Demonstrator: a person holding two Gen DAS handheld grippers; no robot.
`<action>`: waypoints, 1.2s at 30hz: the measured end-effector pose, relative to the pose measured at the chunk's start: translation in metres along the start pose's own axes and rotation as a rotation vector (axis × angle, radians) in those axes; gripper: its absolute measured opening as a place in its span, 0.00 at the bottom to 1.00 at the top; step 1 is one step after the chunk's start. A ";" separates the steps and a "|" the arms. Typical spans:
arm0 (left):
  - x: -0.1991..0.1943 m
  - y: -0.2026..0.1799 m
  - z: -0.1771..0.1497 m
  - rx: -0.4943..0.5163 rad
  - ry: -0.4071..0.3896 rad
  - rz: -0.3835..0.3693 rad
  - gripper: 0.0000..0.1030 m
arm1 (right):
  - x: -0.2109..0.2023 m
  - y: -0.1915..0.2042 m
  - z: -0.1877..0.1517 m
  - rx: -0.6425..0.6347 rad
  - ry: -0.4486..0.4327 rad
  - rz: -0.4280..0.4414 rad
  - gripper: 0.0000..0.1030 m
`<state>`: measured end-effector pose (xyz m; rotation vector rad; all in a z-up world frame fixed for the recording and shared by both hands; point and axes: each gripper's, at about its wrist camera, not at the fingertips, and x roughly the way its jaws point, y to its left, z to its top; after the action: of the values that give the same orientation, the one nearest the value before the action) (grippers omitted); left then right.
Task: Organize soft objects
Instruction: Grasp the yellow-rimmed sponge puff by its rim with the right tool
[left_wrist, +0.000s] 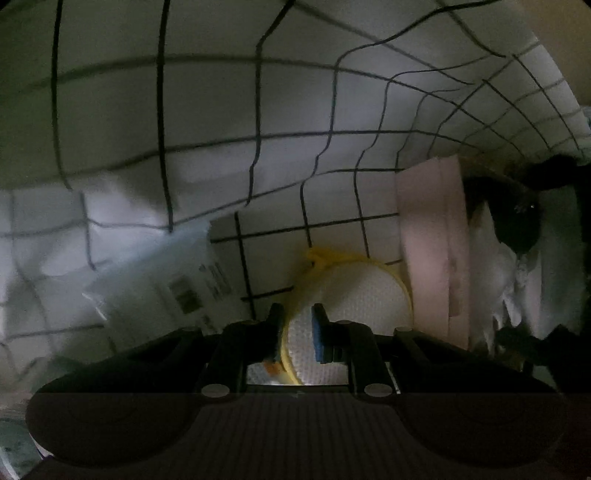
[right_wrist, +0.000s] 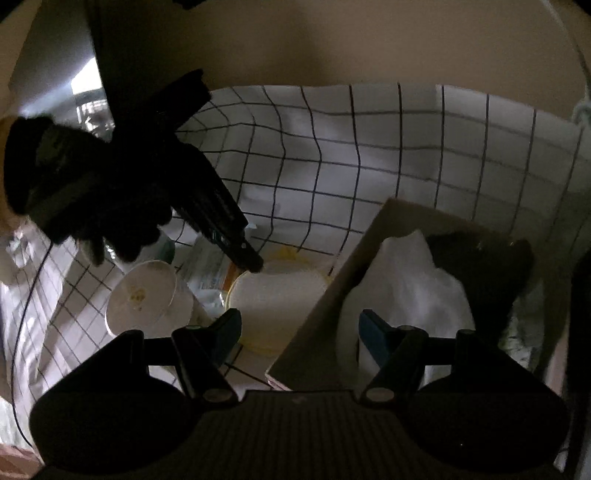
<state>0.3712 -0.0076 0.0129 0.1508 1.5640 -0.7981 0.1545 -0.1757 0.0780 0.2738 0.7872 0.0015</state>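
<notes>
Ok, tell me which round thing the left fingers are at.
The yellow-rimmed white pad: the left fingers straddle its edge. The plain white disc lies apart, unrimmed.

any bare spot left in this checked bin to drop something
Little floor is free: only a bare strip of checked liner behind the yellow-rimmed round pad. The front is crowded: white tub, plastic packets, and beige box.
</notes>
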 end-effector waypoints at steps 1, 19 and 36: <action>0.002 0.003 -0.001 -0.009 0.001 -0.014 0.25 | 0.003 -0.002 0.001 0.017 0.006 -0.003 0.69; -0.014 0.022 0.003 -0.011 0.031 -0.215 0.28 | 0.033 -0.005 -0.004 0.144 0.060 0.049 0.69; -0.001 0.038 0.010 -0.101 -0.001 -0.138 0.24 | 0.057 0.002 0.002 0.147 0.012 0.048 0.70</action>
<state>0.3998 0.0153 -0.0009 -0.0315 1.6235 -0.8240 0.1961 -0.1684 0.0401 0.4323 0.7940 -0.0092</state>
